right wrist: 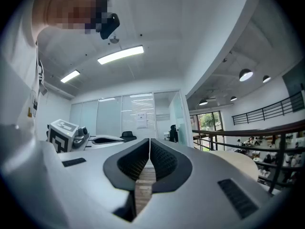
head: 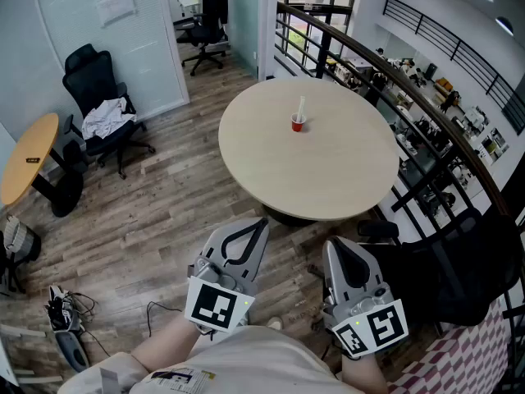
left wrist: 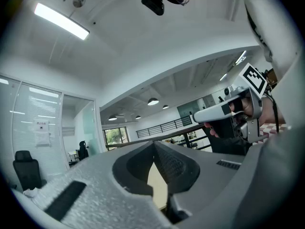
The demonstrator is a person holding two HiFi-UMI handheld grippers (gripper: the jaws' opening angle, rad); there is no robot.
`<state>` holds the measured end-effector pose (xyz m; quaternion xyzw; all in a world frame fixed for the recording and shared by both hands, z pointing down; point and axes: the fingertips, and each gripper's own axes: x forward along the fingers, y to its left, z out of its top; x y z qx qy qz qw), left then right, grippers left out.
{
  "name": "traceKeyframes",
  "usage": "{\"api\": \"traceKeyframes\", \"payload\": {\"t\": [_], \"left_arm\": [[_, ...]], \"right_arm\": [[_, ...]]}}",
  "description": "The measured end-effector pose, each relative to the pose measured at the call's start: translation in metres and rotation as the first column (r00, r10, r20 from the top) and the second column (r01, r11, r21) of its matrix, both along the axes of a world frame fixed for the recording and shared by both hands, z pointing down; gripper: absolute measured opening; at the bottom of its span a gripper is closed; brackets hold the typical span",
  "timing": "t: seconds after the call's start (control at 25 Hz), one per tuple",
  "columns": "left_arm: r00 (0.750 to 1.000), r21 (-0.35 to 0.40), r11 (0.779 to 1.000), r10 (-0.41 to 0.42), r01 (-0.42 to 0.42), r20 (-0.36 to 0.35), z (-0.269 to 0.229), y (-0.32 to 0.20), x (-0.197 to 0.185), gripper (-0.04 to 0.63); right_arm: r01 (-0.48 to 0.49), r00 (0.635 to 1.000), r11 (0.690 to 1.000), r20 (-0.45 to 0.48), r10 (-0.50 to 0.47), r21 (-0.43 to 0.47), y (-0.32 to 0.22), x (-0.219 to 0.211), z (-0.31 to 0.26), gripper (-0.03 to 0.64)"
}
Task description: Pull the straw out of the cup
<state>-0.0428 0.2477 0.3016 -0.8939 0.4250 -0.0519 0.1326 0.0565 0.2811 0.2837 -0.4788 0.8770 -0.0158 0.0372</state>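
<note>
A small red cup (head: 298, 123) stands near the middle of the round beige table (head: 328, 179), with a white straw (head: 300, 107) sticking up out of it. Both grippers hang close to the person's body, well short of the table. My left gripper (head: 262, 222) has its jaws touching at the tips and holds nothing; the left gripper view shows its tips (left wrist: 154, 143) met. The right gripper (head: 335, 245) is likewise shut and empty, its tips (right wrist: 149, 140) together in the right gripper view. Neither gripper view shows the cup.
A black railing (head: 426, 113) curves round the table's far and right sides. A black chair (head: 447, 269) stands at the table's right near the right gripper. At the left are an office chair with clothes (head: 102, 117) and a yellow side table (head: 29, 158). Cables (head: 66, 310) lie on the wood floor.
</note>
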Motion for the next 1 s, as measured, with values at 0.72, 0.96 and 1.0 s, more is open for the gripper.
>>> {"api": "traceKeyframes", "payload": {"t": [0.72,0.96,1.0], "left_arm": [[0.999,-0.037,0.999,0.021,-0.022,-0.028,0.004,0.015,0.017,0.014],[1.000,-0.050,0.999,0.010,-0.011,-0.028,0.008,0.019,0.032,0.014],[1.000,-0.061,0.998,0.007,-0.009,-0.027,0.010,0.022,0.035,0.014]], "right_arm": [[-0.014,1.000,1.000,-0.015,0.014,0.012,0.013,0.011,0.008,0.025],[0.001,1.000,1.000,-0.010,-0.001,0.010,0.017,0.026,0.010,0.025],[0.004,1.000,1.000,-0.016,-0.003,0.012,0.020,0.029,0.009,0.026]]}}
